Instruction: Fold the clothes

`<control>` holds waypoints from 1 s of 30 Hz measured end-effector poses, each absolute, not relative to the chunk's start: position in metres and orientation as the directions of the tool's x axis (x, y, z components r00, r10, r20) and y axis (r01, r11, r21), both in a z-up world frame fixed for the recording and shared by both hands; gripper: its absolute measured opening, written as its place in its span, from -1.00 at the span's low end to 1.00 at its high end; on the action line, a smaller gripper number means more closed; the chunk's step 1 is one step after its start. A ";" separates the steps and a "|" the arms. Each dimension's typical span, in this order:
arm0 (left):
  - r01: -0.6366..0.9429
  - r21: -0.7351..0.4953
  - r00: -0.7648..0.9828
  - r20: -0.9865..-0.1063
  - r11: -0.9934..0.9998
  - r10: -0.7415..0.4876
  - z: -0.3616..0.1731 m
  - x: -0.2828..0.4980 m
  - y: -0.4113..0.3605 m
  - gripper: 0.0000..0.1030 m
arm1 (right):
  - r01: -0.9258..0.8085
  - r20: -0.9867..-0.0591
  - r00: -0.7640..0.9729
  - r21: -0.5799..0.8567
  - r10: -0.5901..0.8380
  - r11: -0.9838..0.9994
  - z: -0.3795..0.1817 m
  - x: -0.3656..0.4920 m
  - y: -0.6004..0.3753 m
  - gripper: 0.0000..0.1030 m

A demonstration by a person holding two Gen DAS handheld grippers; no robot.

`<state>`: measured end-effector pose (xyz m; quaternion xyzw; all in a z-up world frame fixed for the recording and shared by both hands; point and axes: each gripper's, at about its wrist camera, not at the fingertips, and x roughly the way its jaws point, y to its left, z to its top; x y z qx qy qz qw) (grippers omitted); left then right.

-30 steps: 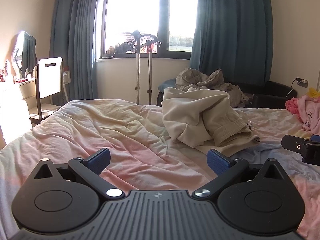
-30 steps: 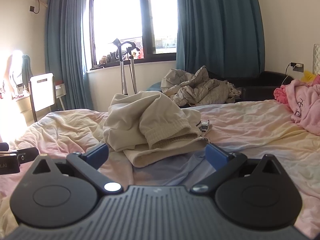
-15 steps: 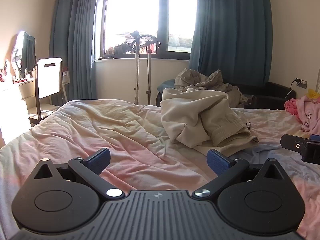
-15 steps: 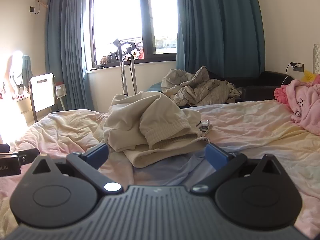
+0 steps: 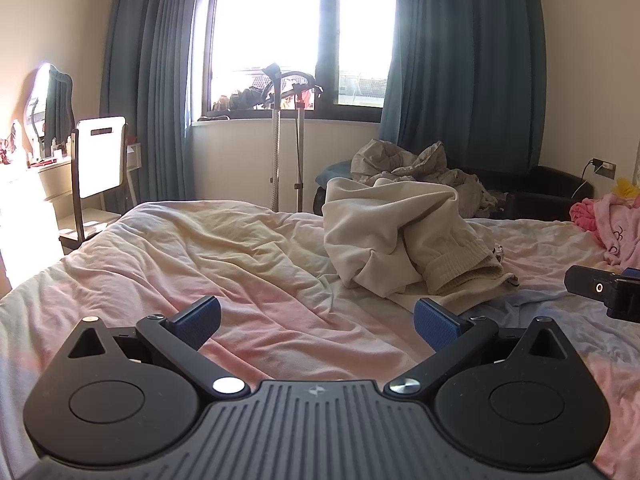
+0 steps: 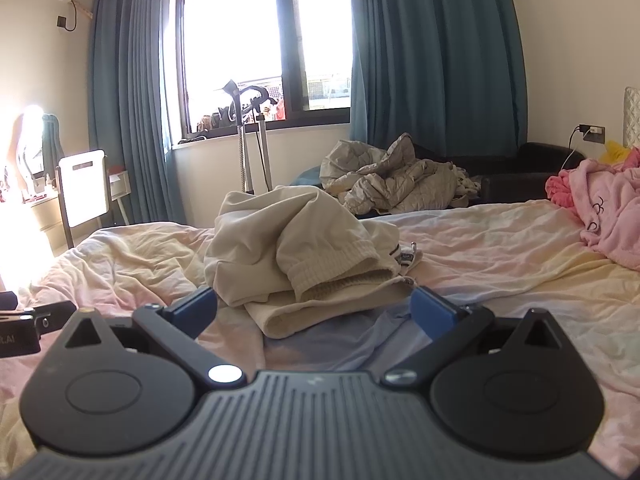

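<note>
here we see a crumpled cream sweatshirt with ribbed cuffs (image 5: 404,236) lying in a heap on the wrinkled pink and yellow bed sheet (image 5: 224,264). our left gripper with blue pads (image 5: 316,318) is spread wide and holds nothing, low over the sheet, near the heap. our right gripper with blue pads (image 6: 314,312) is spread wide too, holding nothing, just in front of the sweatshirt's edge. a fluffy pink blanket (image 6: 604,208) sits far off on the right.

Spread claw (image 5: 316,318) near crumpled sweatpants (image 5: 404,236)
</note>
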<state>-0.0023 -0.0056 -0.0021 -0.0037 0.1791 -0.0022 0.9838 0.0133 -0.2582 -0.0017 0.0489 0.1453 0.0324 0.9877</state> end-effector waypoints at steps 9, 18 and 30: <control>0.001 0.003 0.935 -0.355 1.000 0.001 -0.005 -0.003 -0.008 1.00 | -0.047 -0.269 0.960 0.114 0.077 0.992 0.003 0.015 -0.262 1.00; -0.001 0.009 0.934 -0.356 1.000 0.004 -0.005 -0.003 -0.010 1.00 | -0.042 -0.259 0.963 0.120 0.072 0.992 0.006 0.013 -0.265 1.00; 0.004 0.005 0.927 -0.375 1.000 -0.002 -0.017 0.005 -0.012 1.00 | -0.095 -0.217 0.968 0.161 0.129 0.982 0.038 0.055 -0.280 1.00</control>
